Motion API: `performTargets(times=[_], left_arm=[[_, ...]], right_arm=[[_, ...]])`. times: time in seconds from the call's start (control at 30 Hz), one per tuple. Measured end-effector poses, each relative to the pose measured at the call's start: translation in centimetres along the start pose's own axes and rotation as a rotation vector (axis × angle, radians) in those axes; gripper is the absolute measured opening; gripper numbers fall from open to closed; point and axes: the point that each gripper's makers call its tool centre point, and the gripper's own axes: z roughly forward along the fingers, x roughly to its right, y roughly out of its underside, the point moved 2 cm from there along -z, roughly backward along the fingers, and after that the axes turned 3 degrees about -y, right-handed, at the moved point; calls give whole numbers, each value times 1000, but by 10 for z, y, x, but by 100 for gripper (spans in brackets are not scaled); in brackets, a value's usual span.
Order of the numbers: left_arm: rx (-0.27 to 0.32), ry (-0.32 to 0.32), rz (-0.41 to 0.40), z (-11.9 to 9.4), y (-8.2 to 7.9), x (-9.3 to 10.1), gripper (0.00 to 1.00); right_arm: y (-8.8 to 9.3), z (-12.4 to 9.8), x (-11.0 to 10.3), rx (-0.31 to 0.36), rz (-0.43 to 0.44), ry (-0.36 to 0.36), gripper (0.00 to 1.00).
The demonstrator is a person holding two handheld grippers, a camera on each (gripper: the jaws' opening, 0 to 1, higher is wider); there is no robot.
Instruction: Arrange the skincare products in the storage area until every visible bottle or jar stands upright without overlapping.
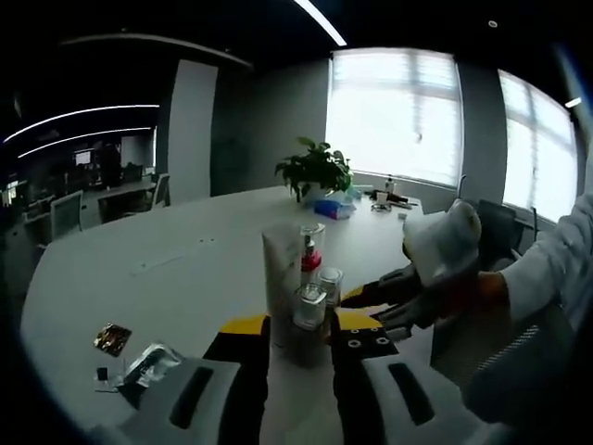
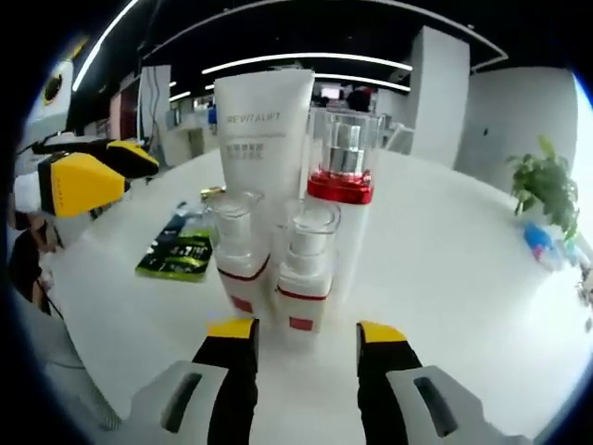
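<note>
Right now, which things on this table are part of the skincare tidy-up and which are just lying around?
Part of the job:
white tube, standing
tall red-collared bottle
two small clear-capped bottles

Just lying about:
potted plant
green packet
gold foil sachet
silver wrapper

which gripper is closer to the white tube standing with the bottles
Hard to separate. The left gripper frames the bottle cluster with the white tube just beyond its jaw tips. The right gripper faces the cluster too, but small bottles stand between it and the tube.
</note>
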Motion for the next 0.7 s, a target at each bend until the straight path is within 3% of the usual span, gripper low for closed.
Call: performTargets(times=[0.3, 0.7], left_arm=[[-47, -1, 3, -7, 8, 2, 25], [-98, -16, 26, -22, 9, 1, 43]], right_arm=[[-11, -10, -6, 36, 9, -37, 53], [-23, -30, -25, 63, -36, -145, 75]])
